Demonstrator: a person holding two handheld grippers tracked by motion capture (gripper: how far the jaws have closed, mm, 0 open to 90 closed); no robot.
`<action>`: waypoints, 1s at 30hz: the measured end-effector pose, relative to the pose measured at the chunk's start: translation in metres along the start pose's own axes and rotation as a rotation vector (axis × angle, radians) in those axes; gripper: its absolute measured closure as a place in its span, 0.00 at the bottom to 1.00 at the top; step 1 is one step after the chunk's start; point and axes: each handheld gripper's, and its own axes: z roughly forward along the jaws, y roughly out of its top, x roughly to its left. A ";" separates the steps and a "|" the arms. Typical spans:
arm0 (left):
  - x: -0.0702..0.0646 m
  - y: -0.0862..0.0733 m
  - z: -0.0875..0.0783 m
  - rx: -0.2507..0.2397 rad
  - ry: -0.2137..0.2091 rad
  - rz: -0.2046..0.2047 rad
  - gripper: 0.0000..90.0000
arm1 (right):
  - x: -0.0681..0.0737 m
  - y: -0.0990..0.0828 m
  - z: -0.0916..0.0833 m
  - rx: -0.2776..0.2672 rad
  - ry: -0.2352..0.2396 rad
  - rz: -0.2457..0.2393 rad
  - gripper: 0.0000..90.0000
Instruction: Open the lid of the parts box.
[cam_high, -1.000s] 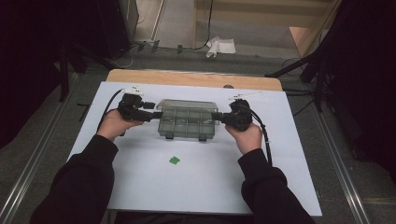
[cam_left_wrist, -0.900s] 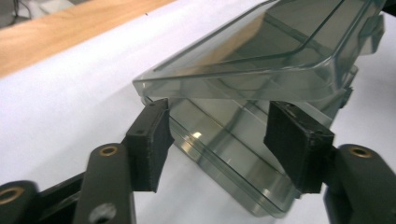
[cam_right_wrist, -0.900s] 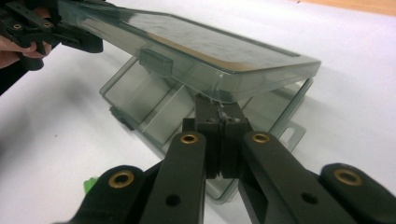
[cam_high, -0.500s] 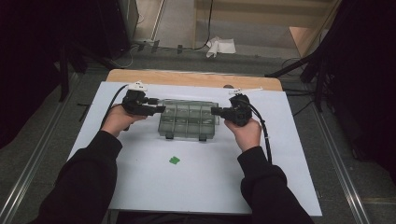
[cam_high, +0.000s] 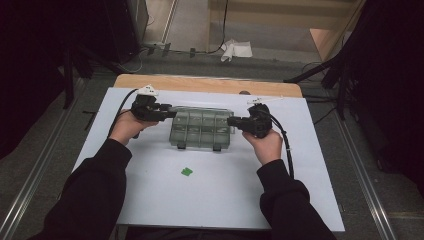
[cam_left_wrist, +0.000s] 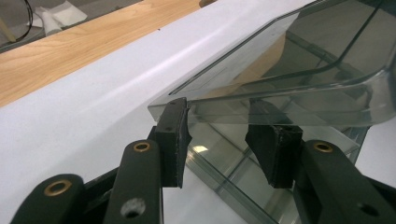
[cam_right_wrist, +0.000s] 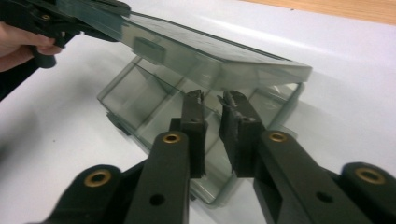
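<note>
White board (cam_high: 150, 200) on a wooden table holds a clear compartment box (cam_high: 201, 134) at its centre, its lid (cam_right_wrist: 196, 51) half raised — the left gripper (cam_left_wrist: 224, 135) closing around the lid's edge, the right gripper (cam_right_wrist: 212, 109), slightly parted, bracing the base — opening unfinished.
</note>
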 end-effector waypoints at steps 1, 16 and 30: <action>0.000 0.000 0.000 0.002 0.001 -0.001 0.63 | -0.001 -0.001 0.000 -0.003 -0.005 0.003 0.87; -0.001 0.000 0.001 0.009 0.003 -0.007 0.63 | -0.026 -0.004 0.024 -0.089 -0.039 -0.070 0.55; -0.002 0.000 0.000 0.016 0.009 -0.008 0.63 | -0.030 0.003 0.033 -0.112 -0.019 -0.081 0.57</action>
